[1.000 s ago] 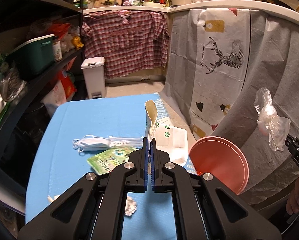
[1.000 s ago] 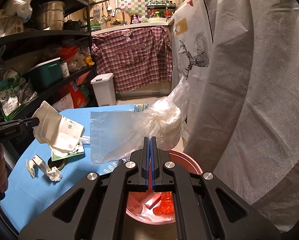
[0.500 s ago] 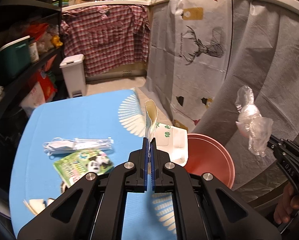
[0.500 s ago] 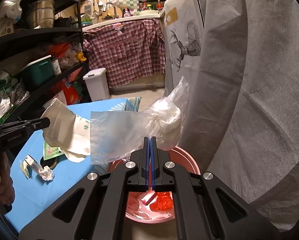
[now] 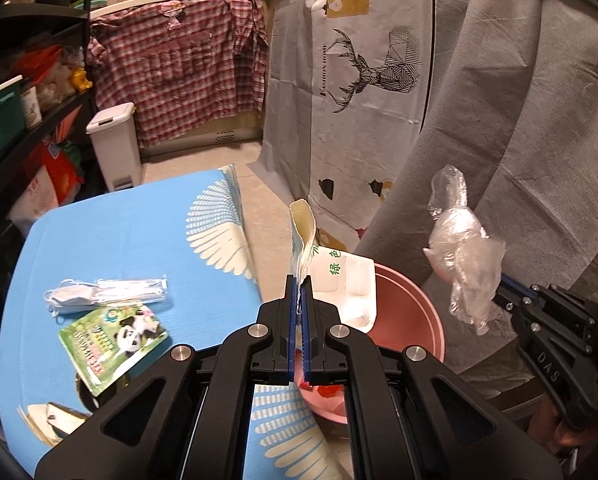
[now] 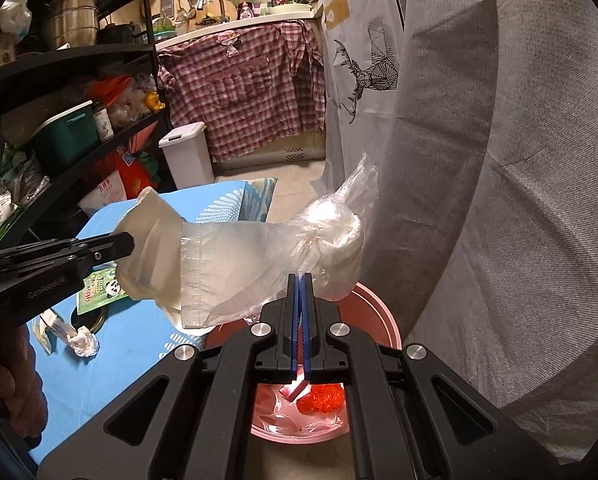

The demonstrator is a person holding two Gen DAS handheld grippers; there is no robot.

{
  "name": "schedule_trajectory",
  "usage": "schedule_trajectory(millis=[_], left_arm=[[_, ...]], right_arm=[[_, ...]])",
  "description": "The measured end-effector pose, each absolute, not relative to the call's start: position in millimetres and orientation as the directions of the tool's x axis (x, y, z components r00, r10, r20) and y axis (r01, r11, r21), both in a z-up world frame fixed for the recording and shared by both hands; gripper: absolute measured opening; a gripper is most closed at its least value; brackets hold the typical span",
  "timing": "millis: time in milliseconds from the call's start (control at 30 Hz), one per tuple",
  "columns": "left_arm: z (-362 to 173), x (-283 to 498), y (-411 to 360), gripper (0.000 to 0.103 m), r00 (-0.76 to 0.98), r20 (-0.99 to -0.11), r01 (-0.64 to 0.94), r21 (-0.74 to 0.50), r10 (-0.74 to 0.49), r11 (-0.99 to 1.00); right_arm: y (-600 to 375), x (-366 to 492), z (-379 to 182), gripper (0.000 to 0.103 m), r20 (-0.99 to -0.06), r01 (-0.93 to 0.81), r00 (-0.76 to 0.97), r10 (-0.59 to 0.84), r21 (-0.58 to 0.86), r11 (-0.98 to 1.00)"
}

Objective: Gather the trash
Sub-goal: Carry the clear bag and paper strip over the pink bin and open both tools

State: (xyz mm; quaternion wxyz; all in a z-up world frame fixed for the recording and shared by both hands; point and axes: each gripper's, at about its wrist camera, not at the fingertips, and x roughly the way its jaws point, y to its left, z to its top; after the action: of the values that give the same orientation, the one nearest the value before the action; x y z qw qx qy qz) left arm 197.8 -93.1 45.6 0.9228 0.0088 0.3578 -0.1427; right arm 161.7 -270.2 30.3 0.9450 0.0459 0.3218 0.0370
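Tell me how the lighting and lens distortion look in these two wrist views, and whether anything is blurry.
Left wrist view: warm indoor light, strong fisheye bending of the deer-print sheet, dark vignette corners; the panda-print packet is sharp. Right wrist view: same barrel curve on the black shelving, mild glare on the clear plastic bag, red scraps in the pink basin crisp; no motion blur.

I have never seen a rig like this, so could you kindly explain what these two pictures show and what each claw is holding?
A person holds a two-finger claw in each hand; each picture comes from a camera on one claw, looking along its fingers. The left claw is shut on a white paper bag. The right claw is shut on a clear plastic bag. Both hang over a pink bin beside the blue table, where a face mask and a green panda packet lie.
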Motion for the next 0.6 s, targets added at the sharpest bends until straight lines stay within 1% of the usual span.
schedule_trajectory(millis=[67, 133, 167, 200, 233, 300, 367, 500, 600], left_arm=[[44.9, 199.3, -98.7, 0.003, 0.701, -0.662, 0.280, -0.088, -0.266, 0.956], [43.5, 200.8, -104.0, 0.008, 0.695, -0.667, 0.292, -0.083, -0.271, 0.953], [42.9, 201.3, -105.3, 0.013, 0.695, -0.666, 0.293, -0.082, -0.271, 0.953], [42.7, 201.8, -106.0, 0.015, 0.694, -0.666, 0.293, -0.084, -0.273, 0.952], [43.2, 202.3, -105.4, 0.015, 0.694, -0.665, 0.292, -0.089, -0.275, 0.952], [44.8, 203.2, -101.9, 0.015, 0.694, -0.662, 0.285, -0.109, -0.283, 0.952], [46.5, 202.9, -98.6, 0.015, 0.694, -0.658, 0.283, -0.124, -0.292, 0.951], [46.9, 200.3, -94.1, 0.015, 0.698, -0.660, 0.276, -0.109, -0.277, 0.955], [48.5, 198.0, -86.3, 0.015, 0.701, -0.659, 0.267, -0.111, -0.272, 0.957]], right_arm=[[-271.3, 163.2, 29.5, 0.002, -0.608, -0.035, 0.788, 0.096, 0.112, 0.993], [-271.9, 163.9, 28.9, 0.006, -0.612, -0.023, 0.786, 0.084, 0.107, 0.994], [-272.5, 165.0, 27.8, 0.006, -0.617, -0.017, 0.783, 0.079, 0.106, 0.994], [-273.4, 165.9, 26.5, 0.015, -0.623, -0.015, 0.778, 0.081, 0.111, 0.994], [-274.3, 166.2, 25.8, 0.030, -0.624, -0.012, 0.777, 0.083, 0.116, 0.993], [-275.5, 165.7, 26.3, 0.042, -0.619, -0.002, 0.782, 0.073, 0.116, 0.993], [-276.5, 165.9, 26.0, 0.042, -0.617, 0.001, 0.784, 0.072, 0.118, 0.993], [-276.0, 165.8, 26.0, 0.042, -0.614, 0.004, 0.786, 0.072, 0.121, 0.993], [-274.3, 162.0, 30.5, 0.042, -0.586, 0.004, 0.807, 0.068, 0.121, 0.993]])
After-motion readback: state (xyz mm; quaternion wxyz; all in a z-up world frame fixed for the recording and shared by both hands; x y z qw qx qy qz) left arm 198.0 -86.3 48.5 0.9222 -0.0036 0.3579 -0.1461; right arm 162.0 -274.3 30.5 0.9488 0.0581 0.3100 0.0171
